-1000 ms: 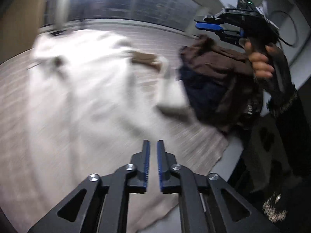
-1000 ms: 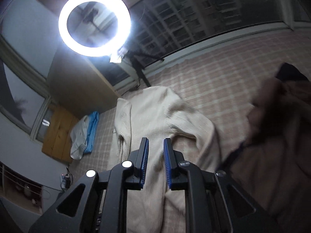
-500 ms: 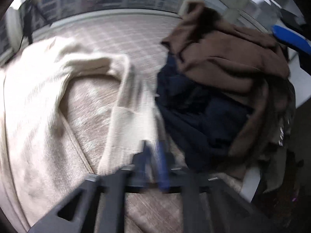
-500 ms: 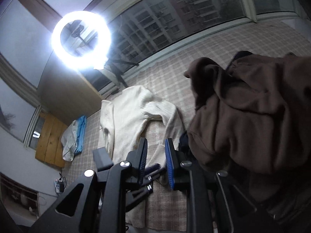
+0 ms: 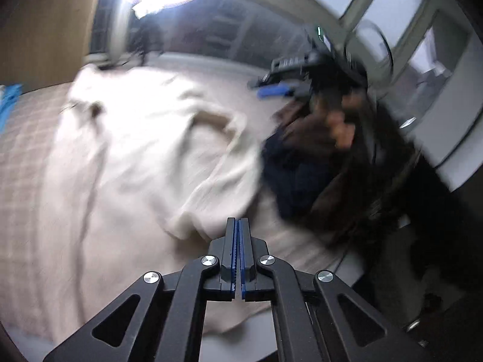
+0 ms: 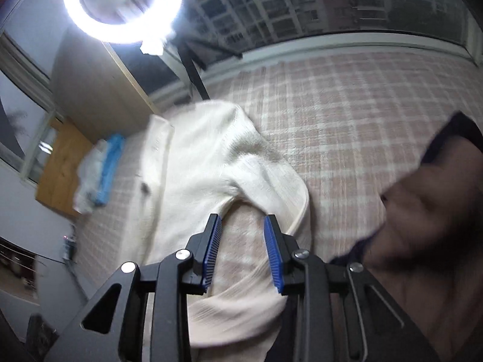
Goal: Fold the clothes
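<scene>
Raised, left gripper (image 5: 237, 226) now hangs above cream sweater (image 5: 145, 150).

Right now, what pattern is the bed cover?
Pink-and-white plaid on the bed cover, clearest in the right wrist view.

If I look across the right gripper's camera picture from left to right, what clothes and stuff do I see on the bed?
Blue and white cloth bundle → cream sweater → bare checked bedcover → brown garment.
</scene>
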A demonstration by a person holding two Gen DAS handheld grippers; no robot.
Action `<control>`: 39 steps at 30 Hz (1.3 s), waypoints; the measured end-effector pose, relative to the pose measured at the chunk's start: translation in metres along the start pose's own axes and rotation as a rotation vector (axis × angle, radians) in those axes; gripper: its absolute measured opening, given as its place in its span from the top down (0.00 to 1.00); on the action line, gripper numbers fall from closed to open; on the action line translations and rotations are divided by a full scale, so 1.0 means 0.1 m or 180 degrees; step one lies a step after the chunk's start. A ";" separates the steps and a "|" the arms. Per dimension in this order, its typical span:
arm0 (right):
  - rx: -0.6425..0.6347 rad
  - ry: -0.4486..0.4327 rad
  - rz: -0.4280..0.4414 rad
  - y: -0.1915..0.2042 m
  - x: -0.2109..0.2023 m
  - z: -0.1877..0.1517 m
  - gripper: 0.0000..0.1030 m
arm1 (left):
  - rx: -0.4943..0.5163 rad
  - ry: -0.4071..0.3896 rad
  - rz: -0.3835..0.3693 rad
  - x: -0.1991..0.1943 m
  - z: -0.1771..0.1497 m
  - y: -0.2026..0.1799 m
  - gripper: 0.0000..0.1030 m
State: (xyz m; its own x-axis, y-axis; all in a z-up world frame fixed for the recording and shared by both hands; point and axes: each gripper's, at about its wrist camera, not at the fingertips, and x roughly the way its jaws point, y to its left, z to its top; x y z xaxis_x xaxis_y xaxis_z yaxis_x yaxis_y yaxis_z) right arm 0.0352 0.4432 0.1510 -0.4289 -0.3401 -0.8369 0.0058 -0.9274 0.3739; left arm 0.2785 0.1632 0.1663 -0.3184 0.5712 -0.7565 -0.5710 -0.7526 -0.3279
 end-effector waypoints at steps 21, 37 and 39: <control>0.0338 0.0652 -0.0576 -0.48 0.90 0.35 0.70 | 0.0293 0.0421 0.0327 0.71 0.20 -0.05 0.97; -0.0529 0.0366 0.0378 0.99 0.54 0.35 0.95 | -0.0308 0.0104 0.0356 -0.18 -0.36 0.19 0.97; -0.0660 0.0390 0.0425 1.15 0.56 0.29 0.92 | -0.0410 0.0108 0.0448 -0.24 -0.47 0.28 0.97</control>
State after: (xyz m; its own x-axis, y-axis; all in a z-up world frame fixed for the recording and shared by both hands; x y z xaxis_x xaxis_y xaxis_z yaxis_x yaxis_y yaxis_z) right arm -0.0143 0.3218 0.1588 -0.2996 -0.4661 -0.8325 0.2452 -0.8809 0.4050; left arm 0.3059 0.1131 0.1481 -0.3613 0.4477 -0.8180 -0.4204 -0.8612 -0.2856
